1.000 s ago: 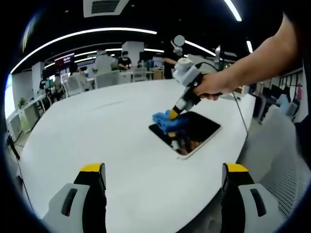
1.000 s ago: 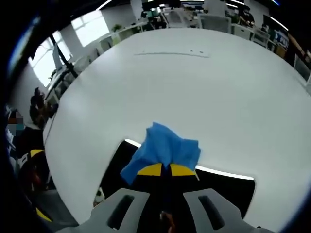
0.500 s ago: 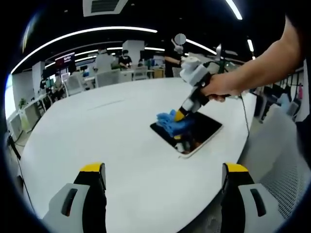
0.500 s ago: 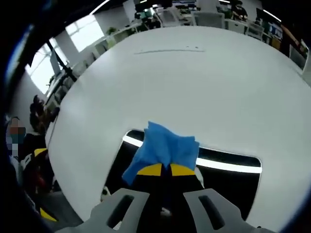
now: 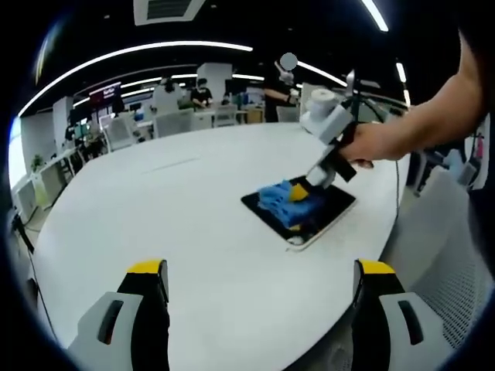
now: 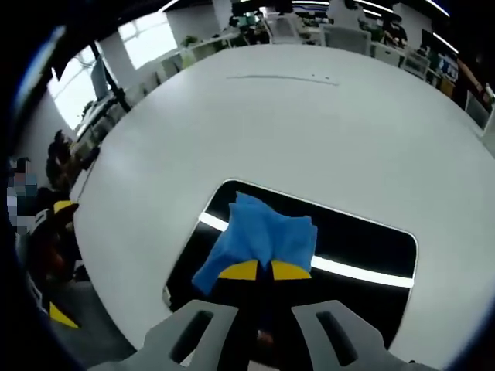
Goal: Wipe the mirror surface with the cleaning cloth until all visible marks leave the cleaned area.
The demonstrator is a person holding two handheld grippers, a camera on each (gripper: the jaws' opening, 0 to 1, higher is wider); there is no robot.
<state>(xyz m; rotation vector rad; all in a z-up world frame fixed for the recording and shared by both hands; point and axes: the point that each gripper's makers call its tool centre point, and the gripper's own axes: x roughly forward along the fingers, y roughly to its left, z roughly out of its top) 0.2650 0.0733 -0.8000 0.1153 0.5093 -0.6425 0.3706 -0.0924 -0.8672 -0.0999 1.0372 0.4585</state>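
1. From the left gripper view I see my right gripper (image 5: 298, 192) reaching in from the right, angled steeply down onto the mirror (image 5: 334, 205), with a hand (image 5: 370, 144) wrapped around its body and a bare forearm running off to the upper right.
2. My left gripper (image 5: 259, 290) hangs back over the near side of the worktop (image 5: 155, 209), well apart from the mirror; its two fingers (image 5: 147, 280) stand wide apart with nothing between them.
3. In the right gripper view, the right gripper's yellow-tipped fingers (image 6: 240, 270) are pinched together on the cleaning cloth (image 6: 259, 236), which fans out ahead of them and lies pressed on the glass.
4. The cloth sits toward the mirror's left half in that view, near the edge closest to the left gripper.
5. The left gripper view gives me the whole scene: the mirror lying flat near the worktop's far right edge, and an office with chairs and people behind.
6. The right gripper view gives the close detail instead: a bright strip of ceiling light (image 6: 356, 272) reflected across the dark glass.
7. The mirror is a dark, glossy rectangle with rounded corners and a thin pale rim. The cloth is soft, blue and crumpled. The worktop is smooth, matte white, with a curved outline.
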